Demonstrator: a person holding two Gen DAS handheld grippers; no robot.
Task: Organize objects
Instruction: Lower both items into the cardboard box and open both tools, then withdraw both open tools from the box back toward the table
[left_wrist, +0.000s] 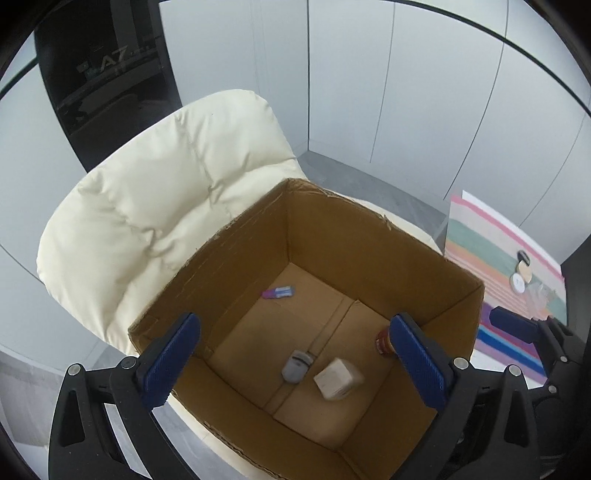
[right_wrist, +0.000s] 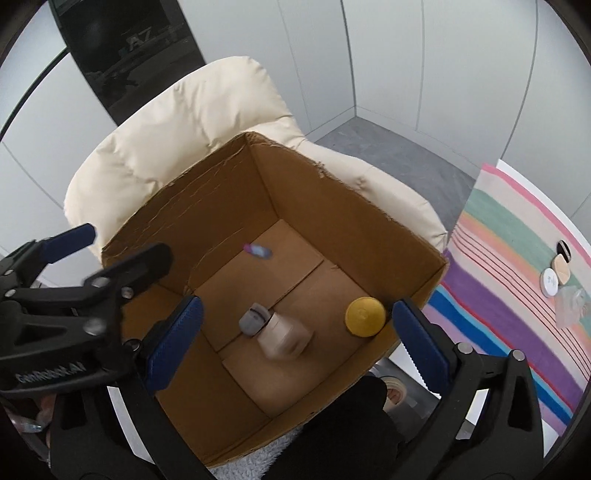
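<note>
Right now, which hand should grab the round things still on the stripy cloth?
Probably the right gripper: both stand open and empty over the box, but the round compacts lie on the striped cloth on its side.

box (right_wrist: 229, 184) brown | chair (left_wrist: 166, 177) cream | cloth (right_wrist: 509, 258) multicolour stripes | lid (right_wrist: 365, 316) yellow | tool pads (left_wrist: 173, 365) blue

We see the white cube (left_wrist: 338, 377) in the cardboard box (left_wrist: 369, 236) smeared by motion in both wrist views, so its faces cannot be read. The small purple item (right_wrist: 258, 251) on the box floor is too small and blurred for us to name. One blue finger (left_wrist: 417, 363) hides most of the jar (left_wrist: 383, 341) in the left wrist view. The compacts (right_wrist: 556, 275) on the striped cloth (right_wrist: 509, 236) sit at the right wrist view's rim, their detail lost.
</note>
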